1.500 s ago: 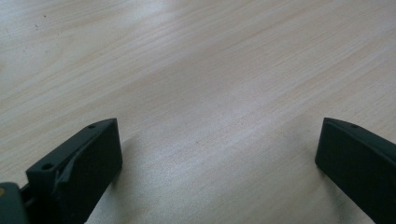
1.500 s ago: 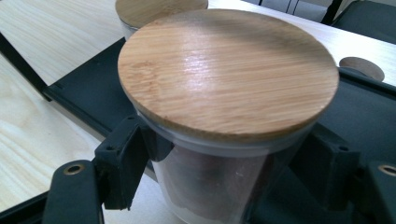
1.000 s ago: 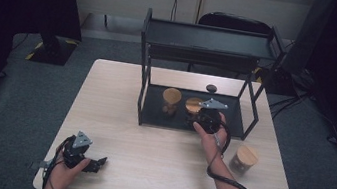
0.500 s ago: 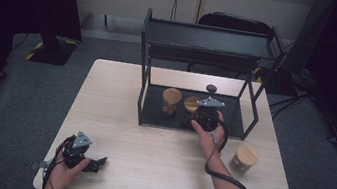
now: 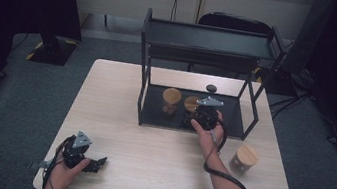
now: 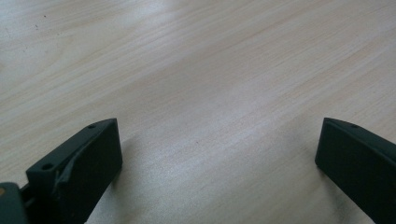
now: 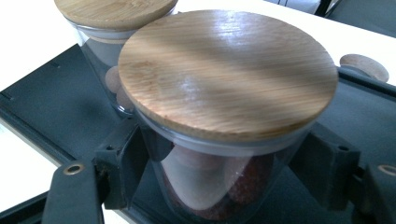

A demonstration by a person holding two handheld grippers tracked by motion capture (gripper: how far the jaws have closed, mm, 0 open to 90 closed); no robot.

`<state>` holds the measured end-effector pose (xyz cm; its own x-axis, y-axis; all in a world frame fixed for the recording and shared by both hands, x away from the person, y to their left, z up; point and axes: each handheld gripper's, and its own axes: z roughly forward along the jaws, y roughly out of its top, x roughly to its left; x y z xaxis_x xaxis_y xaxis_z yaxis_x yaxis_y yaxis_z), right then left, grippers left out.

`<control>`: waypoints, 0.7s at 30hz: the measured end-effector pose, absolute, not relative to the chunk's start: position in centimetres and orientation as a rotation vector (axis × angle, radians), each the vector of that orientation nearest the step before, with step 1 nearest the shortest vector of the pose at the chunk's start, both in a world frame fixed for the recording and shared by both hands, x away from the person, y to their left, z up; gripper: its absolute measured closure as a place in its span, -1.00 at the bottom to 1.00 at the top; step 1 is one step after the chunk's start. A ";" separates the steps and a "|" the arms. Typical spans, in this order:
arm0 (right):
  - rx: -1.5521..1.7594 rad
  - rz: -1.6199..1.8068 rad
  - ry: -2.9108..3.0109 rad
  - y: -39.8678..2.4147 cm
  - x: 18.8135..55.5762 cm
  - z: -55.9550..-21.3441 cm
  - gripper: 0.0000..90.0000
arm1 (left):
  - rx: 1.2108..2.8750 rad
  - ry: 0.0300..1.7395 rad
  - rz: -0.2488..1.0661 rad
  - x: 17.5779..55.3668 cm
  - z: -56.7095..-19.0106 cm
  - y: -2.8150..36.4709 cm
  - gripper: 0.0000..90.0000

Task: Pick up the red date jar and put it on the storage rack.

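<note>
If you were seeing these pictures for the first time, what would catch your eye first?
The black two-tier metal rack at the table's far side, with the right gripper shut on a glass jar with a round bamboo lid on its lower shelf. A second bamboo-lidded jar stands beside it, a third on the pale wooden table.

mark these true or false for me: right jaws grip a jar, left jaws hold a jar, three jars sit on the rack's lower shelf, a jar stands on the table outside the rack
1. The right gripper grips a bamboo-lidded glass jar: true.
2. The left gripper holds a jar: false, it is open over bare table.
3. Three jars sit on the black rack lower shelf: false, two, counting the second jar.
4. A lidded jar on the table stands outside the rack: true.
</note>
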<state>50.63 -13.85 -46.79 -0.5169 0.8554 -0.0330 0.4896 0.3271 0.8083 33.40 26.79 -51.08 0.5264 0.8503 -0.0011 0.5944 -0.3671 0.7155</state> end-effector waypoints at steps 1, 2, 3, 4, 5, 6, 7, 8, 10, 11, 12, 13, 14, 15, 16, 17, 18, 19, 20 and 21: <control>1.182 1.062 2.136 -13.8 50.7 -46.8 -0.44 | 2.096 1.168 0.491 33.4 -51.1 26.8 -1.00; 1.181 1.063 2.140 -13.8 50.7 -46.9 -0.44 | 2.096 1.168 0.491 33.4 -51.1 26.8 -1.00; 1.181 1.063 2.140 -13.8 50.7 -46.9 -0.44 | 2.096 1.168 0.491 33.4 -51.1 26.8 -1.00; 1.181 1.061 2.139 -13.7 50.8 -46.9 -0.44 | 2.096 1.168 0.491 33.4 -51.1 26.8 -1.00; 1.179 1.058 2.141 -13.7 50.8 -47.0 -0.44 | 2.096 1.168 0.491 33.4 -51.1 26.8 -1.00; 1.178 1.056 2.139 -13.7 50.8 -47.1 -0.44 | 2.096 1.168 0.491 33.4 -51.1 26.8 -1.00; 1.182 1.055 2.140 -13.7 50.8 -47.1 -0.44 | 2.096 1.168 0.491 33.4 -51.1 26.8 -1.00; 1.181 1.055 2.139 -13.7 50.8 -47.2 -0.44 | 2.096 1.168 0.491 33.4 -51.1 26.8 -1.00; 1.179 1.057 2.139 -13.7 50.9 -47.3 -0.44 | 2.096 1.168 0.491 33.4 -51.1 26.8 -1.00; 1.179 1.055 2.138 -13.7 50.9 -47.3 -0.44 | 2.096 1.168 0.491 33.4 -51.1 26.8 -1.00; 1.176 1.054 2.137 -13.7 50.9 -47.3 -0.44 | 2.096 1.168 0.491 33.4 -51.1 26.8 -1.00; 1.176 1.052 2.139 -13.7 50.9 -47.4 -0.44 | 2.096 1.168 0.491 33.4 -51.1 26.8 -1.00; 1.177 1.052 2.140 -13.7 51.0 -47.5 -0.44 | 2.096 1.168 0.491 33.4 -51.1 26.8 -1.00; 1.183 1.061 2.138 -13.7 51.0 -47.6 -0.44 | 2.096 1.168 0.491 33.4 -51.1 26.8 -1.00; 1.194 1.069 2.135 -13.7 51.0 -47.6 -0.44 | 2.096 1.168 0.491 33.4 -51.1 26.8 -1.00; 1.202 1.073 2.134 -13.8 51.1 -47.6 -0.44 | 2.096 1.168 0.491 33.4 -51.1 26.8 -1.00; 1.196 1.070 2.136 -13.7 51.2 -47.6 -0.44 | 2.096 1.168 0.491 33.4 -51.1 26.8 -1.00; 1.194 1.067 2.138 -13.7 51.2 -47.6 -0.44 | 2.096 1.168 0.491 33.4 -51.1 26.8 -1.00; 1.193 1.064 2.139 -13.7 51.2 -47.6 -0.44 | 2.096 1.168 0.491 33.4 -51.1 26.8 -1.00; 1.195 1.065 2.138 -13.7 51.3 -47.6 -0.44 | 2.096 1.168 0.491 33.4 -51.1 26.8 -1.00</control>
<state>51.28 -13.69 -47.58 -0.5125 0.8583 -0.0258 0.4966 0.3208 0.8065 33.40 26.79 -51.08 0.5263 0.8503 -0.0011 0.5946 -0.3671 0.7154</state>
